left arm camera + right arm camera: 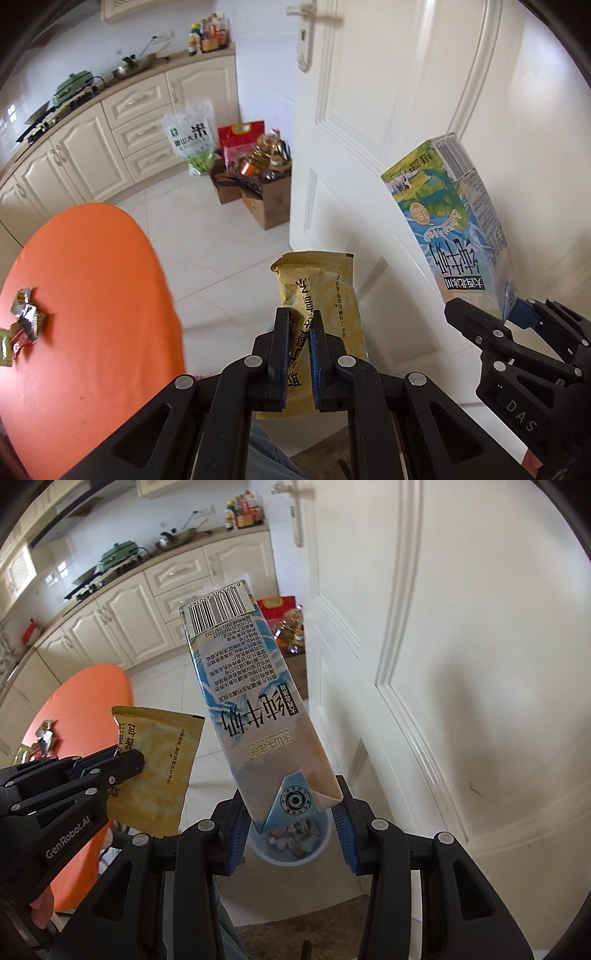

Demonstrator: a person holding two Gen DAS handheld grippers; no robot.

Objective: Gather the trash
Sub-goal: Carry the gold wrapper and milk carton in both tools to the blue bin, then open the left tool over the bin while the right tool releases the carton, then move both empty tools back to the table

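Observation:
My left gripper (300, 325) is shut on a gold snack wrapper (325, 288), which sticks up flat between its blue pads; the same wrapper (159, 760) shows at the left of the right wrist view. My right gripper (291, 812) is shut on a blue and white milk carton (258, 701), held upside down by its lower end and tilted. In the left wrist view that carton (454, 221) stands at the right, in front of the door. Below the carton a white bin (295, 843) with rubbish in it stands on the floor.
An orange round table (96, 295) at the left carries several small crumpled wrappers (26, 314). A white door (388, 110) is close on the right. Cardboard boxes with bags and bottles (258, 177) stand on the tiled floor by cream kitchen cabinets (110, 136).

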